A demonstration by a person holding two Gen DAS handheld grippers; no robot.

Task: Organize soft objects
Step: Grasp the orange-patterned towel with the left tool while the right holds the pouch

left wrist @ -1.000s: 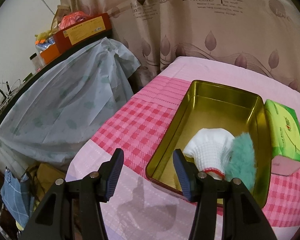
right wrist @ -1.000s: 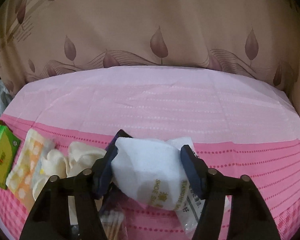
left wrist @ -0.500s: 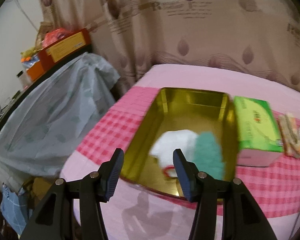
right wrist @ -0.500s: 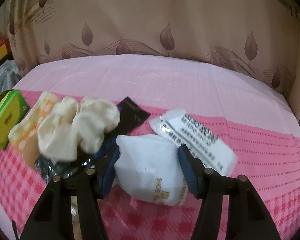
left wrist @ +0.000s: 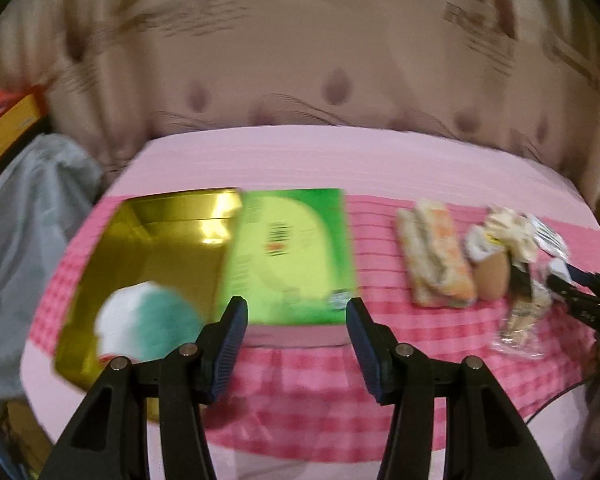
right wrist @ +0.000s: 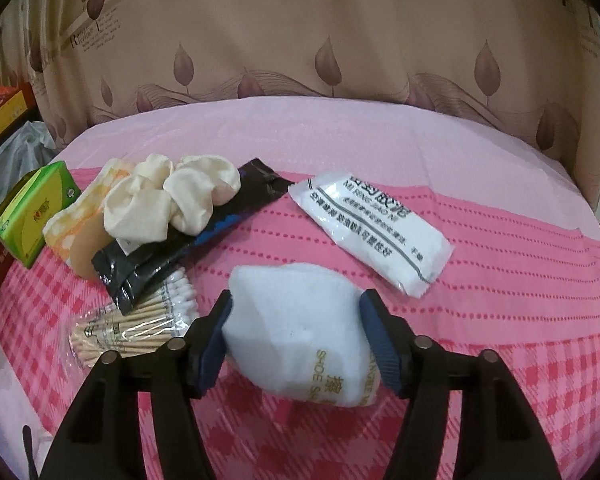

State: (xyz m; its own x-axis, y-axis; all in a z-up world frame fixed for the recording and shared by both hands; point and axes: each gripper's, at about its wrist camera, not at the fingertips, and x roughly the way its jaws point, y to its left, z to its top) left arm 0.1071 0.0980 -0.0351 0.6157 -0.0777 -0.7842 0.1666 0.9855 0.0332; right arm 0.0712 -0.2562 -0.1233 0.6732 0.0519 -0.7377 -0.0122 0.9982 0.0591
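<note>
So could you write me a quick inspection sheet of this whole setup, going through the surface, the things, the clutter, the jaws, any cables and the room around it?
Surface: pink checked cloth over a bed or table.
Job's things: white pad printed in gold; gold tin holding a teal fluffy item and something white; cream scrunchie.
Clutter: green box beside the tin; black packet; white sachet; cotton swabs.
Grippers: right gripper jaws around the white pad, opening just now; left gripper jaws apart, nothing between.
Cables: a thin dark line at the left view's right edge, unclear.
Surroundings: leaf-print curtain; plastic-covered shelf.
</note>
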